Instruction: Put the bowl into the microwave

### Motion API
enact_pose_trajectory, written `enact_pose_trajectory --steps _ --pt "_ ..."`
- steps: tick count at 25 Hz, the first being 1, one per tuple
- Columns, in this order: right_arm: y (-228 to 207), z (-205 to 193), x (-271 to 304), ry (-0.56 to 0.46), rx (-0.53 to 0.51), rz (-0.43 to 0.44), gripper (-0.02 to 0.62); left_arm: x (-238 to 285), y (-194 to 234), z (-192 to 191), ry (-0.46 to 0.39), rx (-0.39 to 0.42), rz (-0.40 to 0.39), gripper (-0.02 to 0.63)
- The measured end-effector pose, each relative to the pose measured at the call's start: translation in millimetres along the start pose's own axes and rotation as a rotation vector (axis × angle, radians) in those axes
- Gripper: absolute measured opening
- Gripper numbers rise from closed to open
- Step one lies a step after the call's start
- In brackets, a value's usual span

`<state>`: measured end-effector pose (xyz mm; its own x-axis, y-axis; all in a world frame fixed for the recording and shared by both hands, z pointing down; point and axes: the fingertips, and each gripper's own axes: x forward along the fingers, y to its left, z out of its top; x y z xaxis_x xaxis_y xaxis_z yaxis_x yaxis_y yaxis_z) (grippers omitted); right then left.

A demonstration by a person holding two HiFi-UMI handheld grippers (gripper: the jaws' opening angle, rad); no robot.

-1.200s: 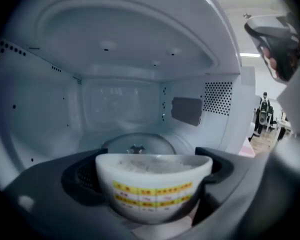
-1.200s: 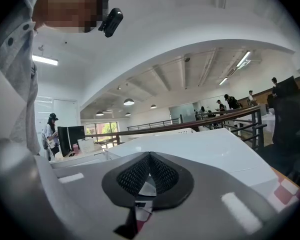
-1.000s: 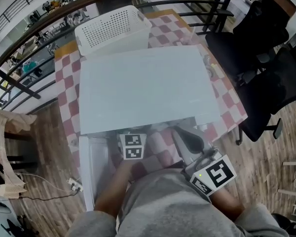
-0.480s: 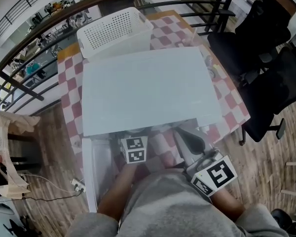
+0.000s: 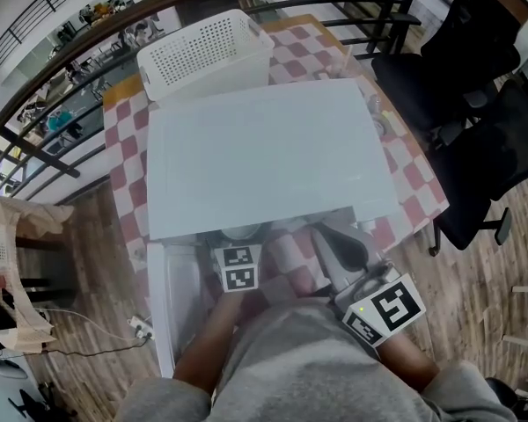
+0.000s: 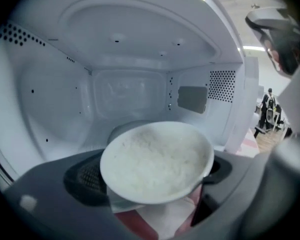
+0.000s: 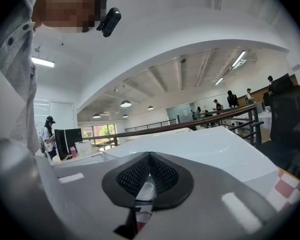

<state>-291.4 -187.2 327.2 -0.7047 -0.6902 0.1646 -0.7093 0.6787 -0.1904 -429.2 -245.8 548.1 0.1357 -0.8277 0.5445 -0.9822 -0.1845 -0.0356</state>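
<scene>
The left hand-held gripper point(image 6: 152, 176) grips the white bowl point(image 6: 157, 161) at the microwave's point(image 6: 125, 99) open mouth, with free room to both side walls. The right hand-held gripper point(image 7: 149, 179) is closed, holding nothing. In the head view, the microwave's front edge hides most of the bowl.

Table point(image 5: 114, 87) had red-white checked cloth point(image 5: 415, 183) on top. Big white microwave point(image 5: 264, 156) sat on cloth, right in front of left claw point(image 5: 238, 246). White basket point(image 5: 207, 51) with holes sat behind microwave, far from claw.
</scene>
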Motion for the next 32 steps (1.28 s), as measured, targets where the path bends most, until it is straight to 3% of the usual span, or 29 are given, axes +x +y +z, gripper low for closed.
enact_pose_trajectory --steps 13,21,32 --pt "-1 -1 -3 0.002 0.0 -0.019 -0.003 17 0 11 0.023 0.04 0.022 0.52" --pt "-2 -2 -4 -0.003 0.005 -0.03 -0.003 15 -6 10 0.018 0.055 -0.017 0.525" --pt "-10 -1 -9 -0.007 -0.01 -0.033 -0.003 4 -4 13 -0.062 0.002 -0.053 0.548"
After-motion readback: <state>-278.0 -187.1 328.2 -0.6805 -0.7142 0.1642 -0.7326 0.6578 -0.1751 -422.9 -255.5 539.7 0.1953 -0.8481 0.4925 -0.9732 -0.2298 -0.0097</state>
